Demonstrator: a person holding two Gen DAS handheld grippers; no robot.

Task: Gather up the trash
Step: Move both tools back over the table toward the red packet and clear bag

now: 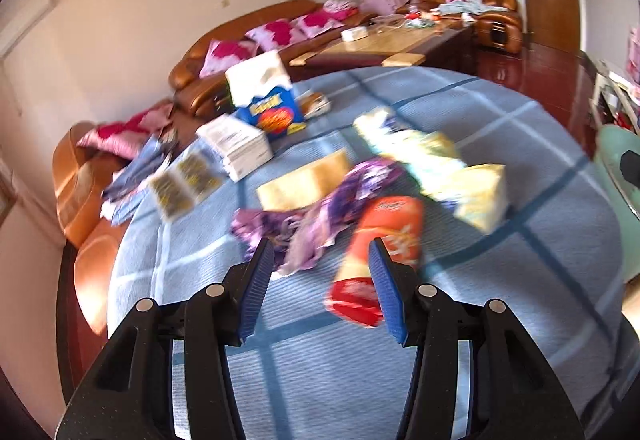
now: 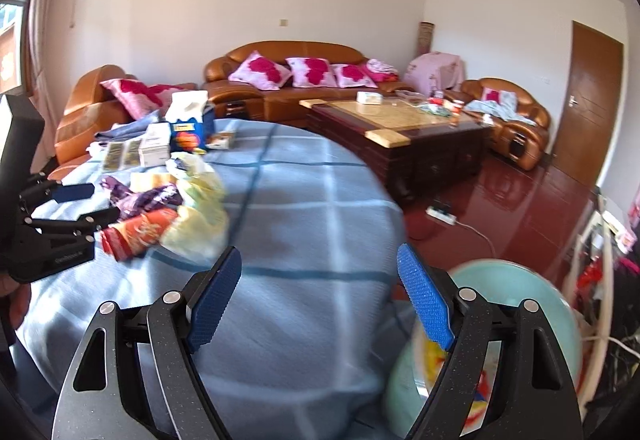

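The left gripper [image 1: 322, 252] hangs spread and empty over the blue checked bench [image 1: 500, 300], and the red-orange snack bag [image 1: 380, 252] lies just ahead of it, slightly to its right. The bag's long axis runs roughly along the line the gripper points, its near end beside the right finger rather than between the two. So the grasp likely turns on a small shift to the right, or a roll to take the bag across its width. A purple wrapper [image 1: 320, 195] and yellow-white wrappers [image 1: 440, 167] crowd close behind the bag; the blur makes it hard to say whether they touch it.

The right gripper [image 2: 320, 272] is also spread with nothing in it, well apart from the pile and so the farther of the two. Only its view shows the pale green bin [image 2: 500, 320] beside the bench edge, with something colourful inside, and the left gripper [image 2: 88, 207] from the side, close to the snack bag [image 2: 138, 230].
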